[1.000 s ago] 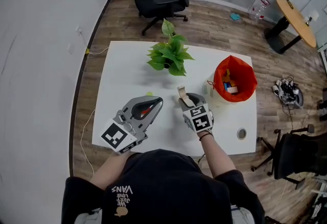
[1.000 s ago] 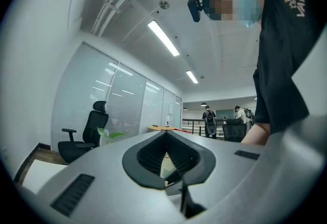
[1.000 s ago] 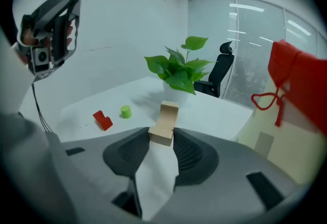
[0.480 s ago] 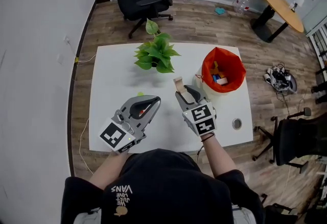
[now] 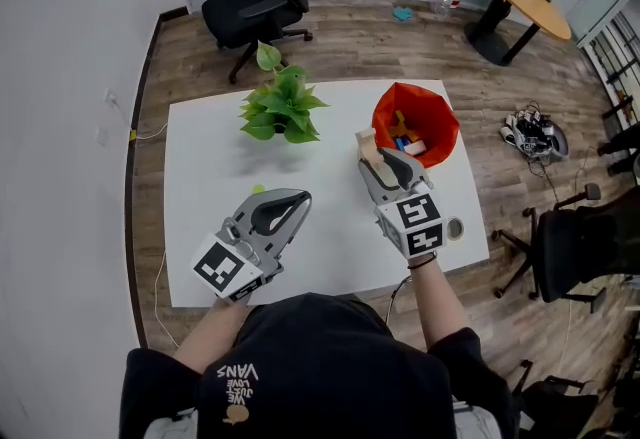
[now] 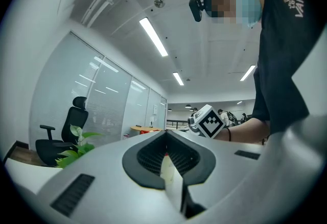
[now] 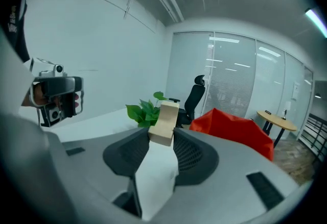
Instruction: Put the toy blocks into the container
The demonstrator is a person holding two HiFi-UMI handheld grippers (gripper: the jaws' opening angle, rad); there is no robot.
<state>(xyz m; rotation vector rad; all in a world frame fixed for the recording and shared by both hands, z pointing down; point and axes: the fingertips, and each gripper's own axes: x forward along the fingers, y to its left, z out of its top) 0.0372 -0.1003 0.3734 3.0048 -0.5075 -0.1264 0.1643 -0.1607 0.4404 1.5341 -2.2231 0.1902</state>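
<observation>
My right hand-held gripper [image 5: 377,160] is clamped on a pale wooden block [image 7: 164,118], and in the right gripper view the ribbed dark pads pinch only its lower end, so most of it stands out past the tips. That is my main worry. The wood looks smooth and square-edged, and with so short a bite the block could pivot or slide out if I tilt sharply. In the head view the block hangs over the white surface [image 5: 210,162] just short of the red container [image 5: 383,117]. If I let go too soon, I judge it would land on the surface and perhaps bounce off its hard top. The container looks soft, like a fabric or thin plastic bag with a creased, uneven rim. Clipping that rim with the jaws might fold it in or tip the whole thing, spilling the coloured blocks [image 5: 405,139] already inside. The leafy potted plant [image 5: 280,107] stands well clear to the left. My left hand-held gripper [image 5: 298,199] has its jaws together with nothing I can make out between them. It hangs over the near part of the surface, close to a small yellow-green piece [image 5: 258,189] that may be another block.
</observation>
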